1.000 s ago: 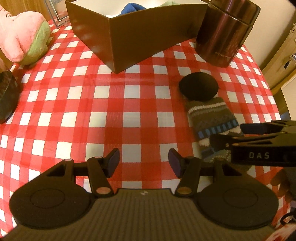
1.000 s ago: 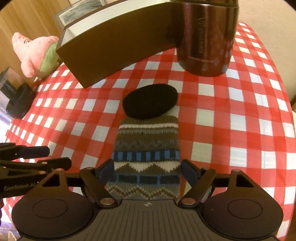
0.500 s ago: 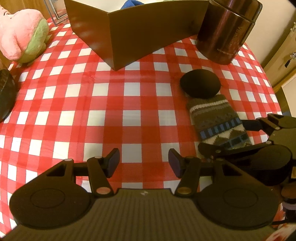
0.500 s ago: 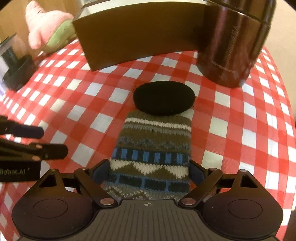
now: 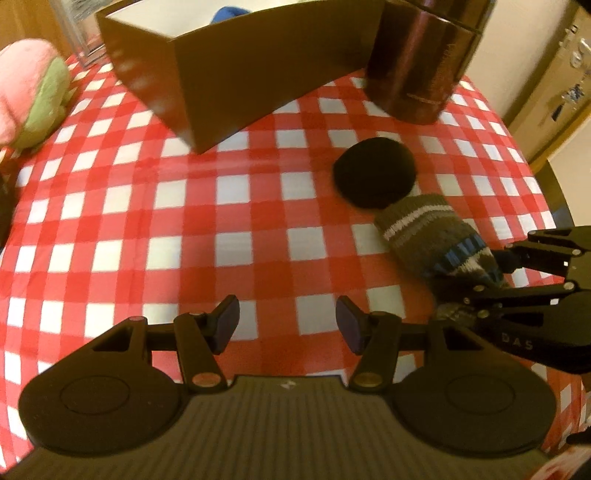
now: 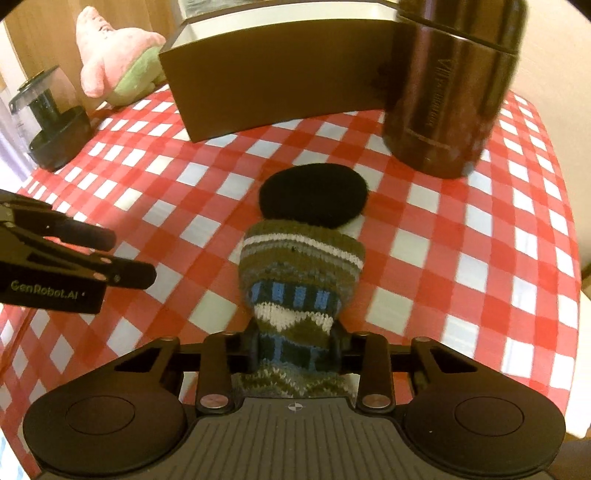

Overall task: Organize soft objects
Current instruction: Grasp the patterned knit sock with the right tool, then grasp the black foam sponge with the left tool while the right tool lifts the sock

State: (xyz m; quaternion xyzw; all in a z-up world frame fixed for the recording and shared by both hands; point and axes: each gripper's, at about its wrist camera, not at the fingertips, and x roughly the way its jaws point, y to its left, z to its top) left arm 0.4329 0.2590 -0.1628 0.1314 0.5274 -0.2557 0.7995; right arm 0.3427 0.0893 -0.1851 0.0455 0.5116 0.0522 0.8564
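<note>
A knitted brown, white and blue patterned sock (image 6: 299,280) lies on the red-checked tablecloth (image 6: 461,266). My right gripper (image 6: 295,350) is shut on its near end, bunching the knit; this also shows in the left wrist view, where the right gripper (image 5: 476,277) pinches the sock (image 5: 428,229). A black round soft pad (image 6: 314,199) lies just beyond the sock, touching its far end. My left gripper (image 5: 286,325) is open and empty, over bare cloth left of the sock. A brown open box (image 6: 280,74) stands behind, with a blue soft item (image 5: 229,13) inside.
A dark metal canister (image 6: 447,92) stands right of the box. A pink and green plush toy (image 6: 118,66) sits at the far left. A black-based clear appliance (image 6: 51,118) stands at the left edge. The table edge runs along the right.
My right gripper has closed on the near end of the sock, bunching it. The left gripper stays open and has shifted slightly.
</note>
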